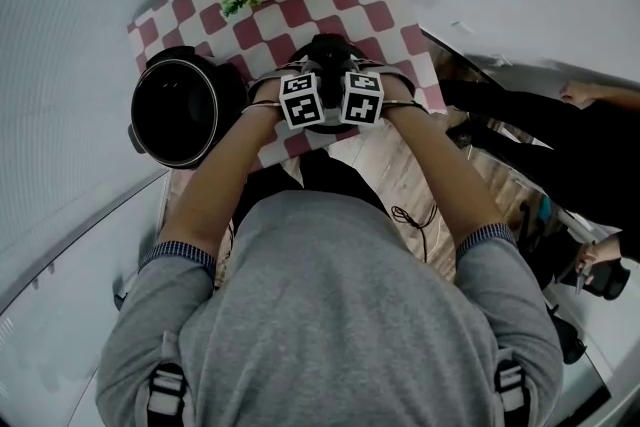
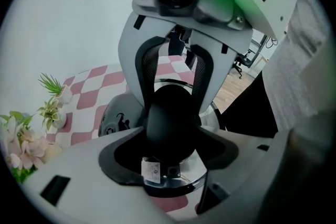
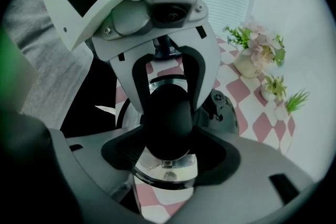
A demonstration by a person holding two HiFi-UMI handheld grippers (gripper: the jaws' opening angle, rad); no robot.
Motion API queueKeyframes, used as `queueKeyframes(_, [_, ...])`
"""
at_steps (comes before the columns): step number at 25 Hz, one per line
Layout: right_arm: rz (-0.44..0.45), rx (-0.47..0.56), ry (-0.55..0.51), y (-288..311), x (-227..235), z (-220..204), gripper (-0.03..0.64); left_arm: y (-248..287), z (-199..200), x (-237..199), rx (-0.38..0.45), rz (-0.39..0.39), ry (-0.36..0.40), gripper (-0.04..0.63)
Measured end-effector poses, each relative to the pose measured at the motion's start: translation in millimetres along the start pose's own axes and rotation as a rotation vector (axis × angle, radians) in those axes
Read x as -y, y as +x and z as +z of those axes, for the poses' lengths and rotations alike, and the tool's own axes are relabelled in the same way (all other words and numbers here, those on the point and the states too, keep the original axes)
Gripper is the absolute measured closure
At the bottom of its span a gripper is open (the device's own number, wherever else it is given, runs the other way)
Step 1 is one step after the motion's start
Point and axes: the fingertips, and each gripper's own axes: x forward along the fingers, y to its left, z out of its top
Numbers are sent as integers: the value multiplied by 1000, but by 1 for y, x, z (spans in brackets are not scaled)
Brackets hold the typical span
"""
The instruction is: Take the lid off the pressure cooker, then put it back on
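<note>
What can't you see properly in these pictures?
- Head view: most of the lid hides under the left gripper and right gripper.
- Head view: the pot is too dark inside.
- Left gripper view: the sticker has print that's too small.
- Head view: the bystander at the right is cut off by the edge.

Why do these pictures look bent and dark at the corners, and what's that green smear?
Head view: the wide lens bows the wall; soft, even light. Left gripper view: black lens ring, green glare at the top, the shiny lid mirrors its surroundings. Right gripper view: same ring, blurred green at left.
</note>
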Motion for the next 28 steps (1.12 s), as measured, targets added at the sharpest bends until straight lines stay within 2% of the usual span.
queueKeyframes(3, [13, 4, 4, 1, -1, -1, 325, -1, 1, 0, 8, -5, -1, 295])
queueKeyframes(10, [16, -4, -8, -14, -1, 2, 327, -11, 9, 1, 25, -7, -12, 296])
queueKeyframes(24, [14, -4, -41, -110, -13, 30, 327, -100, 57, 14, 78, 18, -1, 296])
queueKeyframes(28, [-56, 0, -74, -119, -4, 37, 327, -129, 65, 19, 87, 35, -5, 296])
